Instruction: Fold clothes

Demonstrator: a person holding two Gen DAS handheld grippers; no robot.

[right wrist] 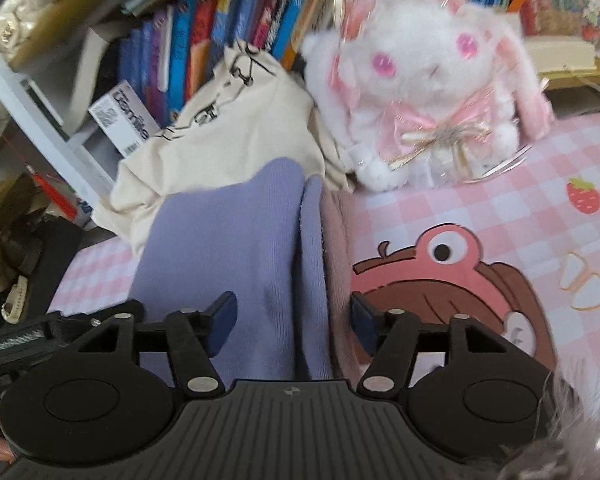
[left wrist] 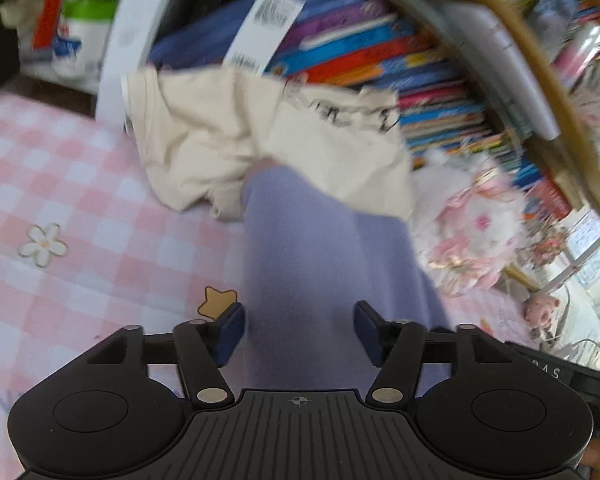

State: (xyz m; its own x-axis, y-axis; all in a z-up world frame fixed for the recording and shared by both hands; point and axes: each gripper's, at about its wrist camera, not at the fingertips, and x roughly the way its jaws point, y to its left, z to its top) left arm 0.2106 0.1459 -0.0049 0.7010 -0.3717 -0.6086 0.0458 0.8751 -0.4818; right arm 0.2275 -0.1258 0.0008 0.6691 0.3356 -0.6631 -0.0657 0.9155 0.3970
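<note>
A lavender knit garment [left wrist: 320, 264] lies folded lengthwise on the pink checked cloth [left wrist: 80, 200], running away from both grippers. My left gripper [left wrist: 300, 334] is open, its blue pads either side of the garment's near end. In the right wrist view the lavender garment [right wrist: 228, 260] shows a fold ridge, with a dusty-pink fabric strip [right wrist: 338, 248] along its right edge. My right gripper [right wrist: 294, 324] is open, straddling that ridge. A cream garment with black lettering [left wrist: 260, 144] lies crumpled beyond it; it also shows in the right wrist view [right wrist: 236, 120].
A white and pink plush rabbit [right wrist: 424, 96] sits at the far right of the cloth; it also shows in the left wrist view [left wrist: 476, 224]. A shelf of upright books [left wrist: 380, 52] stands behind. A cartoon print [right wrist: 440, 276] marks the pink checked cloth [right wrist: 500, 208].
</note>
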